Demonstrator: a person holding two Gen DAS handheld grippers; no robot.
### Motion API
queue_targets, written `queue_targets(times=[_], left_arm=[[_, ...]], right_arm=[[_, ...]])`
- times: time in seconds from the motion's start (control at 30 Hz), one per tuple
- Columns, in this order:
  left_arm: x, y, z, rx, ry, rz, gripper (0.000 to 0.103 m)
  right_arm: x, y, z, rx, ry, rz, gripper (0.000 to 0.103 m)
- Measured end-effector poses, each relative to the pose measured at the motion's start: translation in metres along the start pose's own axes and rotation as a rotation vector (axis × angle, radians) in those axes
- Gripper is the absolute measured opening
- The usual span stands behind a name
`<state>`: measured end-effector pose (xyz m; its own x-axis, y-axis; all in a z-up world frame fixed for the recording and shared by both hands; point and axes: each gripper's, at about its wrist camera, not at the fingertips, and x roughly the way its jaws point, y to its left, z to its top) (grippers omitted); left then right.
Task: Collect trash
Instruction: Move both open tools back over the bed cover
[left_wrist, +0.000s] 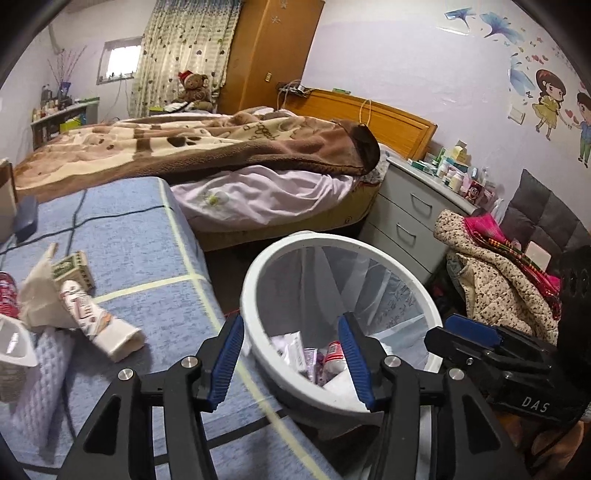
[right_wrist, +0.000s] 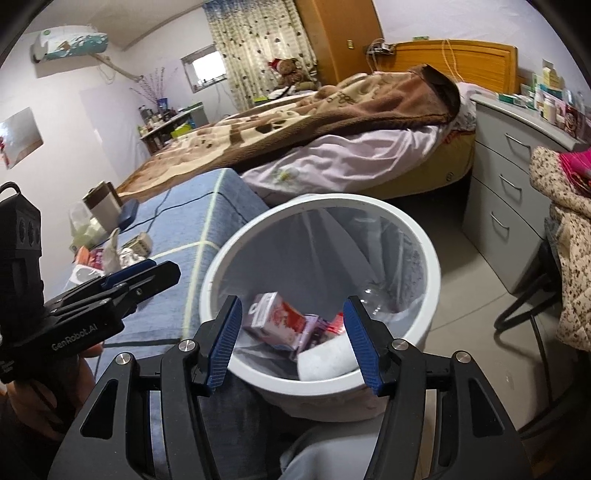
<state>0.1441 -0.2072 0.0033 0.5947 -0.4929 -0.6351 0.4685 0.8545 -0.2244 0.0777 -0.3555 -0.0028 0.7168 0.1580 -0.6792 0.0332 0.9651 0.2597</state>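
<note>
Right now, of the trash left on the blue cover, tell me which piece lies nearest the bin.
The crumpled white tube. It lies closest to the bin; the green box and tissue sit farther back.

Both wrist views are aimed steeply down, close above the bin (left_wrist: 255, 295) (right_wrist: 424, 243); bin, bed (left_wrist: 221, 147) (right_wrist: 332, 122) and dresser (left_wrist: 402, 206) (right_wrist: 506, 206) are shared.

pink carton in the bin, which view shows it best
The right wrist view: the pink carton lies in plain sight in the bin, between the open fingers. In the left wrist view the bin's near rim and a finger hide most of the trash; no carton can be told.
</note>
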Motion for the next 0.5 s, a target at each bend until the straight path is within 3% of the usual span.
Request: queue_targets(times=[0.4,0.5], left_arm=[[-0.035,0.028,-0.022,-0.038,-0.025,0.102,0.053],[-0.045,0.038,-0.029,-0.052,-0.026,0.126,0.048]], right_arm=[[0.004,0.033,-0.004,-0.068,0.009,0.097,0.059],[0.005,0.04,-0.005,-0.089,0.011,0.116,0.059]])
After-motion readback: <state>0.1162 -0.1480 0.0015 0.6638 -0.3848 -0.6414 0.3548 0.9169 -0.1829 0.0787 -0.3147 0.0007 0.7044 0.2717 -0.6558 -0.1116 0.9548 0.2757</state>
